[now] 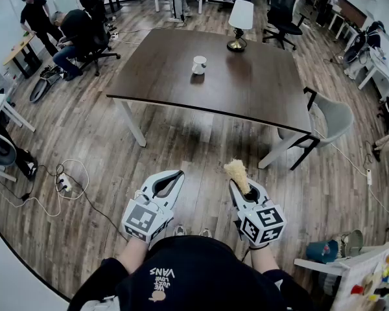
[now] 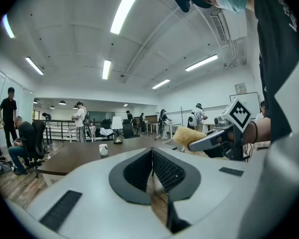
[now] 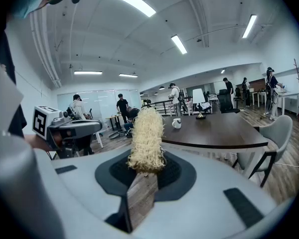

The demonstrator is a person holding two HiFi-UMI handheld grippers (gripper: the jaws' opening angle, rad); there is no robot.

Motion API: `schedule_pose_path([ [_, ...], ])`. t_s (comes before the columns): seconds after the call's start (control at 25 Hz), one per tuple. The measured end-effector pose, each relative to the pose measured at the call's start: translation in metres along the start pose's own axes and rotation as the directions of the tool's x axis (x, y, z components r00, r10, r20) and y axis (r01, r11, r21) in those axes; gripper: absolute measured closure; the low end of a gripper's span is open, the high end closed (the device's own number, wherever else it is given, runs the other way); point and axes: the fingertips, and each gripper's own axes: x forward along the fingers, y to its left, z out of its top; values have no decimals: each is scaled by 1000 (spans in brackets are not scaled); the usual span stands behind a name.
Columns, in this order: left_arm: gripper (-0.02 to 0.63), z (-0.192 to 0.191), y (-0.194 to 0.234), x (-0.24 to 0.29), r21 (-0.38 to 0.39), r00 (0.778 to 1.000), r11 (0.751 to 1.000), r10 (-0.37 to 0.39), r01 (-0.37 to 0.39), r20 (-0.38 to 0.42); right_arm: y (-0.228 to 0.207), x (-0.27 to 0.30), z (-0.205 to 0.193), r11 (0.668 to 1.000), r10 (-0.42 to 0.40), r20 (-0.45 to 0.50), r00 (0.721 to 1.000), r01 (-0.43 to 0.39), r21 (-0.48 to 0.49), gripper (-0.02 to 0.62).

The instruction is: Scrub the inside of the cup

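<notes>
A white cup (image 1: 199, 65) stands near the middle of the dark brown table (image 1: 259, 89), far ahead of both grippers; it shows small as the cup (image 2: 103, 149) in the left gripper view and the cup (image 3: 177, 124) in the right gripper view. My left gripper (image 1: 175, 175) hangs over the wooden floor, shut with nothing between its jaws. My right gripper (image 1: 239, 184) is beside it, shut on a pale yellow fibrous scrubber (image 1: 236, 175) that sticks out past the jaws, seen up close as the scrubber (image 3: 147, 141).
A table lamp (image 1: 240, 22) stands at the table's far edge. A grey chair (image 1: 330, 122) sits at the table's right side. Cables and a power strip (image 1: 63, 183) lie on the floor at left. People and office chairs occupy the far left.
</notes>
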Motion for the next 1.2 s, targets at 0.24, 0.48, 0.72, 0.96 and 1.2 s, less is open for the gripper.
schedule_pose_path([
  [0.24,594,-2,-9,4,2,1000,1000,-6,6,-1,-4,-2,-5,1000,14,-1,1000,-14,4,514],
  [0.48,594,0,-12,9,0,1000,1000,8,-8,0,-8,-5,1,999,41,21,999,-41,15,514],
  [0.72,593,-6,-15,16,-11,999,999,33,-33,-5,-20,-5,-1,998,59,19,998,-59,21,514],
  [0.96,592,-11,-16,22,-11,996,996,89,-89,-9,-32,-5,-6,995,94,13,995,-94,12,514],
  [1.2,592,-14,-9,30,-13,994,993,113,-113,-12,-42,3,-7,994,105,8,994,-106,18,514],
])
